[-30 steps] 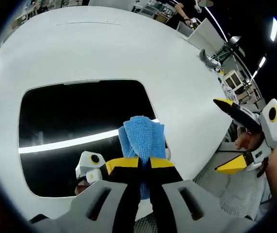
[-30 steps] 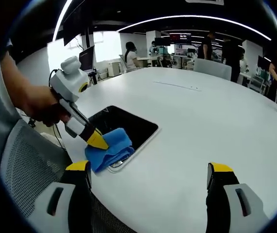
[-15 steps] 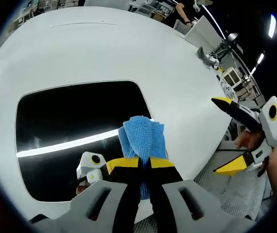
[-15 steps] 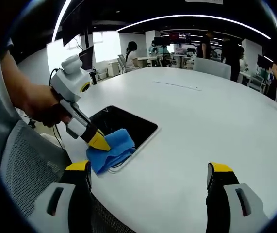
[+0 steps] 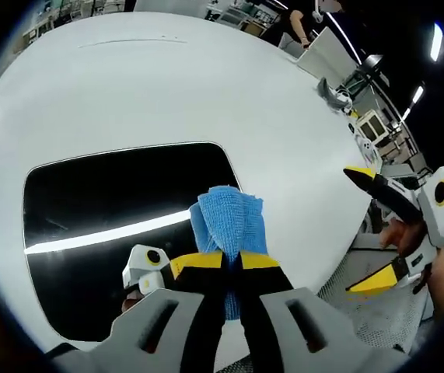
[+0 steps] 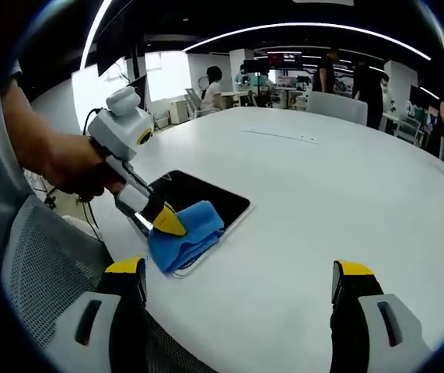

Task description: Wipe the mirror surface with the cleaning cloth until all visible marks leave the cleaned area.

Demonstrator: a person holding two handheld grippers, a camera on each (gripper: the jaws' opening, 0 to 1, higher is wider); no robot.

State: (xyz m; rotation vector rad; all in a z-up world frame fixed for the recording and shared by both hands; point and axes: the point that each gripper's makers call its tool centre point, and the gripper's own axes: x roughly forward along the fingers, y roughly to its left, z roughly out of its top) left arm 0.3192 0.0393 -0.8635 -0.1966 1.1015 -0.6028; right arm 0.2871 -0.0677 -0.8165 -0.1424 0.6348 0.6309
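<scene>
Since a second ago the left gripper [image 6: 169, 224] has slid a little further along the mirror [image 5: 113, 225], carrying the cloth [image 5: 229, 225] with it toward the mirror's far edge in the right gripper view; the right gripper [image 6: 237, 276] has barely shifted.

Nearest in the left gripper view, the yellow-tipped black jaws are pressed together on the blue cleaning cloth, a soft, ribbed, bunched microfibre wad that sticks out past the tips toward 12 o'clock. The cloth rests on the mirror's corner at about 3 o'clock of the dark glass. The mirror is a flat, glossy black rectangle with rounded corners and a thin pale rim, lying flat on the table [image 5: 167, 85]; a bright strip of ceiling light runs reflected across it, and the left gripper's white housing is mirrored at 7 o'clock.

At 4 o'clock of that view the right gripper [image 5: 377, 225] is held off the table's edge by a hand [image 5: 404, 237], its two pointed jaws spread wide with nothing between them. In the right gripper view the same jaws rise wide apart at 6 o'clock over bare tabletop.

The table is large, round-edged, smooth matte white. A grey mesh chair back [image 6: 39, 280] sits at 8 o'clock of the right gripper view. Beyond lies an open office with desks, monitors, long ceiling light strips and several people [image 6: 210, 85] standing far off.
</scene>
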